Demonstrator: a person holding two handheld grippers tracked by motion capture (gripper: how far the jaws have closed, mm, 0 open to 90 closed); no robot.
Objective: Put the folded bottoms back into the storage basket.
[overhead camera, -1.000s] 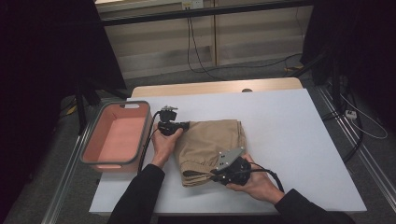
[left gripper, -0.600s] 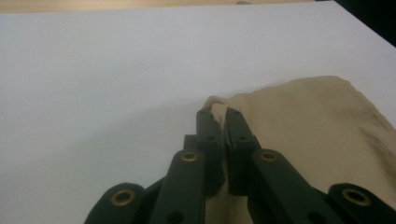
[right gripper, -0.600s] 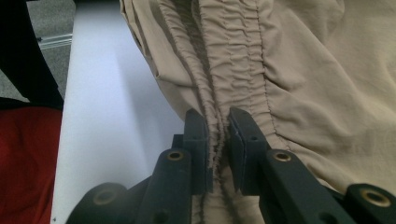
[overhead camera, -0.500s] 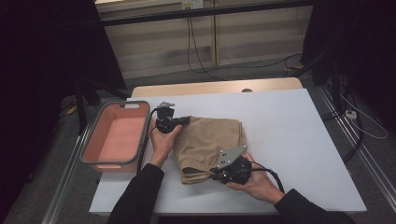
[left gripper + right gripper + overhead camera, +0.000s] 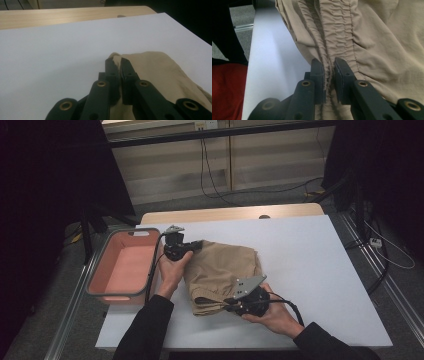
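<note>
Both hand-held grippers' [image 5: 197, 245] [image 5: 231, 305] jaw tips buried in khaki garment [image 5: 225, 270] folds

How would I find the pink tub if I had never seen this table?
Start at the big white table in the middle of the room and look along its left edge. The pink tub sits there, just left of the hand holding the left tongs. It is the one stiff, box-shaped thing with a grey rim, while its neighbour, the tan folded clothing, is soft and crumpled.
</note>
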